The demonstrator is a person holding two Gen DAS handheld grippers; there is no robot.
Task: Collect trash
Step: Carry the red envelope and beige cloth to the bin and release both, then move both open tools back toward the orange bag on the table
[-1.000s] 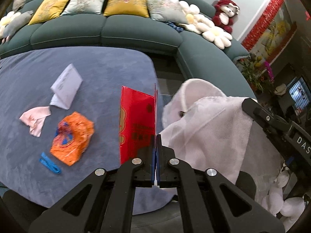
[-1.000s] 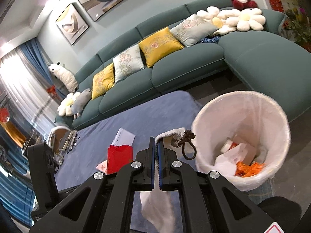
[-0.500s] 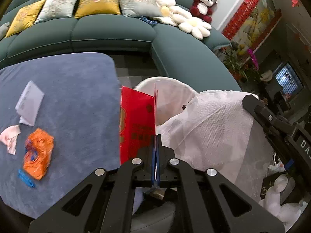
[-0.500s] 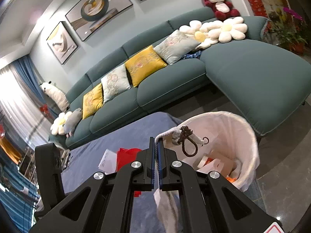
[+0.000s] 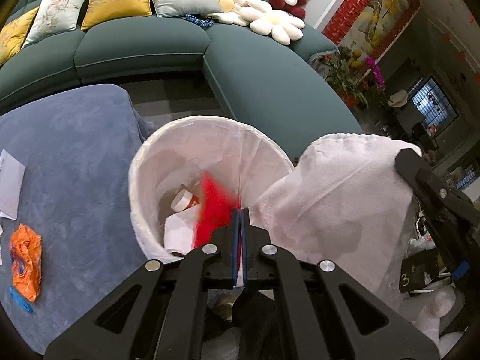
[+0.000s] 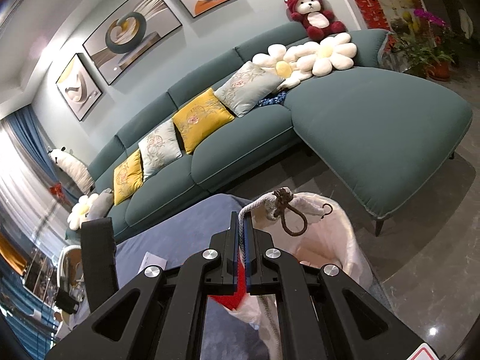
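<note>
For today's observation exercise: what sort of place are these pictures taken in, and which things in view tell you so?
Most likely a home living room: a long teal sofa lined with cushions, framed art prints on the wall behind it, and a blue rug on the floor.

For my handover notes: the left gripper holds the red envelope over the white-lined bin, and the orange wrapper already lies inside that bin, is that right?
Not quite. The orange wrapper lies on the blue rug, outside the bin, as the left wrist view shows. The left gripper does hold the red envelope over it.
</note>
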